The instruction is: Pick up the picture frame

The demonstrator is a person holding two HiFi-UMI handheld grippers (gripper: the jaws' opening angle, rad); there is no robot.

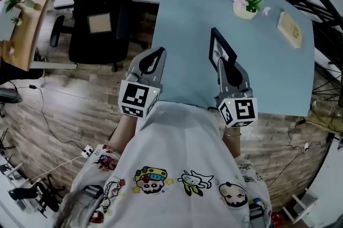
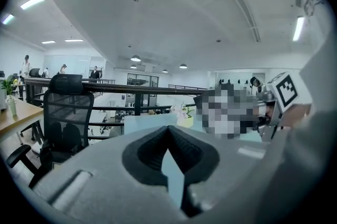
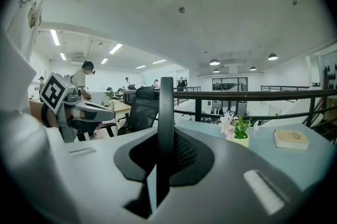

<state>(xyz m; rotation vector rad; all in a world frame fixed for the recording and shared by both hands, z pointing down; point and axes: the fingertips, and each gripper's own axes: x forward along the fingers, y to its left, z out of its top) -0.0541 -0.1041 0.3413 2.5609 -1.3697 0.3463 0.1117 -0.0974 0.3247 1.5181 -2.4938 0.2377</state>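
Had the frame (image 1: 221, 49) pinched edge-on in the right gripper (image 1: 222, 64), upright, with its dark border rising well above the jaws. Seen along the right gripper (image 3: 167, 136), showed only as a thin black bar (image 3: 166, 104) squeezed between the pads. Stood over the pale blue bench (image 1: 273, 77), which spread out below and beyond the frame. Found the left gripper (image 1: 159, 52) to the left of the frame and apart from it, clenched on nothing, its jaws (image 2: 169, 130) met with no thing between.

Looked a risky hold: a narrow pinch on one edge only, with most of the frame standing free above it. Might well pivot or slide out on a quick roll of the wrist, and drop flat onto the bench. Got no help from the left gripper, shut and off to the side. Could also knock the pot (image 1: 245, 3) beyond the frame if swung far forward; less so the book (image 1: 290, 29), further right.

Could not tell whether the frame's lower edge was clear of the bench or touching it, being hidden behind the right gripper. Could not make out the frame's picture either. Lost the bench's near edge under the shirt (image 1: 182, 141).
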